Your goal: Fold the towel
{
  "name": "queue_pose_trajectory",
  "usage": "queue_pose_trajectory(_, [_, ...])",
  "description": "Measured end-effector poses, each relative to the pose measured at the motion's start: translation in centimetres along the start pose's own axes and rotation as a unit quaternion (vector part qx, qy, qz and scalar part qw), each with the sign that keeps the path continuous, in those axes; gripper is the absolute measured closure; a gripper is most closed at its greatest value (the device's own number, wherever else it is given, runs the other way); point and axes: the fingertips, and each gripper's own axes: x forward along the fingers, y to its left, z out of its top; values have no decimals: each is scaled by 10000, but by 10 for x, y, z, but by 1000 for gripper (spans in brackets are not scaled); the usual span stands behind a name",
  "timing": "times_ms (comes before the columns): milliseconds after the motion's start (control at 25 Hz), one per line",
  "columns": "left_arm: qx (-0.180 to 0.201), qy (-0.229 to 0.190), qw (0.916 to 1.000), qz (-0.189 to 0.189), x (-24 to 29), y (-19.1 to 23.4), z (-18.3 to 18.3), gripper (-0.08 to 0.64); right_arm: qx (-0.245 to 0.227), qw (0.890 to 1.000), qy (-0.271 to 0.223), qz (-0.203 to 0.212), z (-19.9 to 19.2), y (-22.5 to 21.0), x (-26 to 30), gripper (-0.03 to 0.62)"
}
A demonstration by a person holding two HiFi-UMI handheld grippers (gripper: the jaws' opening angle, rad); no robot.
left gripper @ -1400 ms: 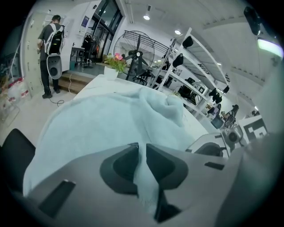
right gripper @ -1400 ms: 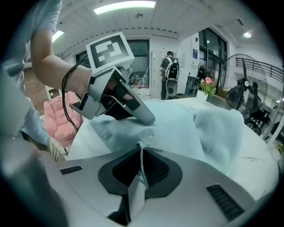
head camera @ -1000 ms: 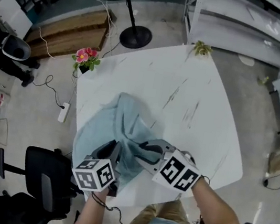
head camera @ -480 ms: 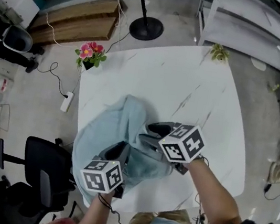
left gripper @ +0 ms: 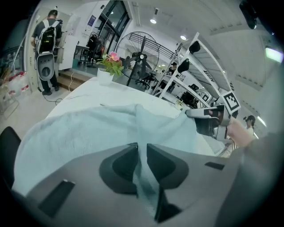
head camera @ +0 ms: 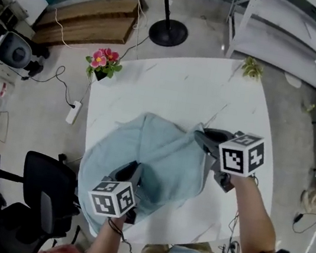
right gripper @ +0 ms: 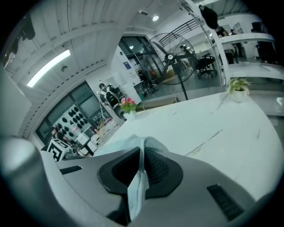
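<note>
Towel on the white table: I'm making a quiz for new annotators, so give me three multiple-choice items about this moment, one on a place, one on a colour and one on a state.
1. Where does the flowerpot stand?
A) at a far corner of the table
B) on the towel
C) on the floor

2. What colour is the towel?
A) red
B) light blue
C) black

3. What state is the right gripper in?
A) open and empty
B) shut on the flowerpot
C) shut on the towel

Answers:
1 A: in the head view the pot sits at the tabletop's far left corner.
2 B: the cloth is pale blue in every view.
3 C: its jaws have just been closing and fabric is pinched between them.
</note>
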Motion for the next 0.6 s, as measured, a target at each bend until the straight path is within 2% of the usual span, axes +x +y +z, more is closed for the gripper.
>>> queue_pose_trajectory(200, [7, 1, 10000, -67, 2, -5, 3, 494, 265, 9970, -432, -581, 22, -45, -36, 553])
queue_pose_trajectory(320, [-26, -92, 9999, -94, -3, -6, 8, 494, 149, 9943, -642, -839, 38, -50, -47, 554])
queue_pose_trajectory(440, [-51, -226, 9997, -93, -15, -4, 12, 494, -511, 9914, -804, -894, 60, -22, -43, 554])
queue_pose_trajectory(520, [-93, -335, 9994, -73, -29, 3, 13, 494, -1109, 9872, -817, -799, 69, 17, -30, 553])
queue_pose_trajectory(600, [-157, -474, 9987, -15, -48, 13, 12, 494, -1835, 9783, -737, -622, 67, 66, -12, 552])
